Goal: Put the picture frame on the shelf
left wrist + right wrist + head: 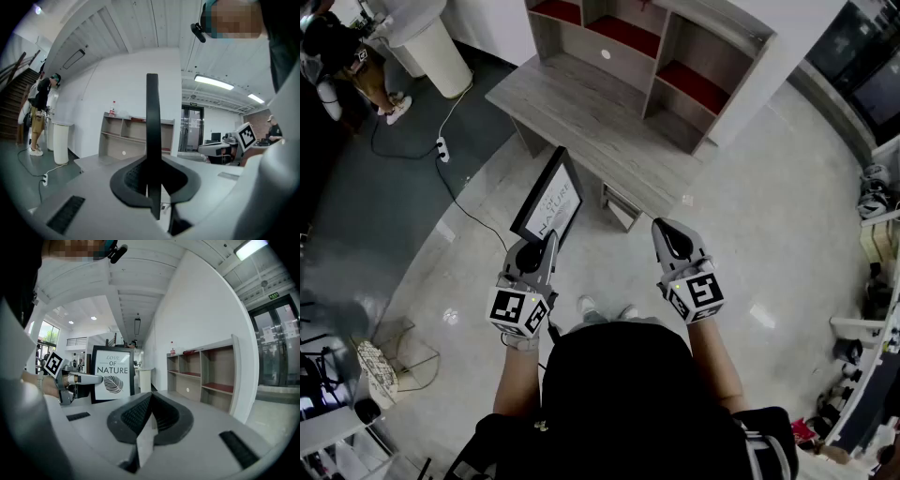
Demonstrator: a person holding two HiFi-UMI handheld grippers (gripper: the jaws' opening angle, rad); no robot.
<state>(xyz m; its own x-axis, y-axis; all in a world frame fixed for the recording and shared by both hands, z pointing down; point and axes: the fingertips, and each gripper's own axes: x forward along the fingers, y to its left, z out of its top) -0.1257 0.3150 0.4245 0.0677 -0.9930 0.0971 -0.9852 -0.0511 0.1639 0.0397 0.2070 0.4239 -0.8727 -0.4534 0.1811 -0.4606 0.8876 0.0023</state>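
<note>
The picture frame (549, 199), black-edged with a white "Love of Nature" leaf print, is held upright over the floor. My left gripper (546, 242) is shut on its lower edge. In the left gripper view the frame (152, 122) shows edge-on as a dark bar pinched between the pads of the left gripper (152, 180). My right gripper (667, 230) hangs beside it, shut and empty; its pads (140, 413) meet in the right gripper view, where the frame (112, 373) shows face-on. The grey shelf unit (609, 84) with red-lined compartments stands ahead.
A white cylindrical bin (431, 47) and a person (356, 66) are at the far left. A power strip with its cable (442, 148) lies on the floor. A wire basket (380, 370) sits at lower left. Cluttered racks (872, 197) line the right side.
</note>
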